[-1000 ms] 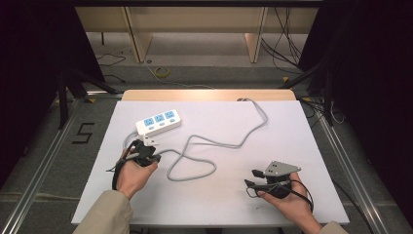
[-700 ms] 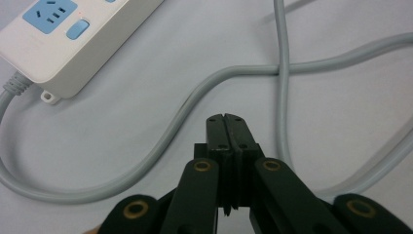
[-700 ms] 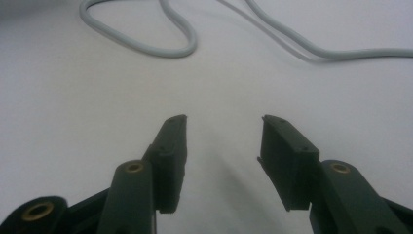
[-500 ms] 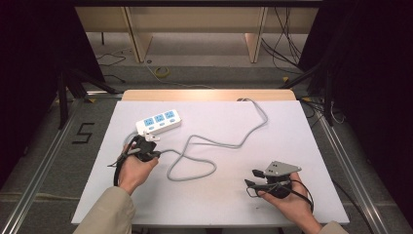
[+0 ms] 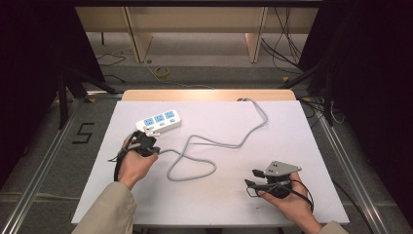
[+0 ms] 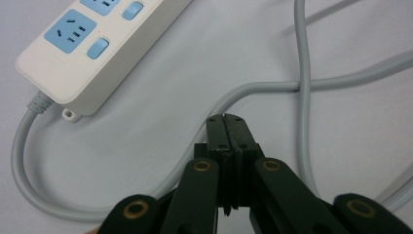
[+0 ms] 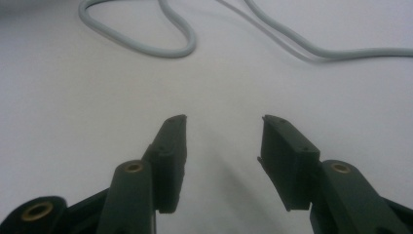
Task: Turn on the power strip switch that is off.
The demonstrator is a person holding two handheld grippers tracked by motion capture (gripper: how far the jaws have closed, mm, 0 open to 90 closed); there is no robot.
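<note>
Bright overhead light, dark surroundings; gripper views soft, blurry.

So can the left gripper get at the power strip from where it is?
Probably yes: the left gripper, jaws shut, sits just short of the power strip, with bare table between them.

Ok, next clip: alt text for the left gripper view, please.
The left gripper has its black fingers pressed together, holding nothing, above a white tabletop. A white power strip with blue sockets lies at upper left, and its grey cable loops around the fingers.
</note>
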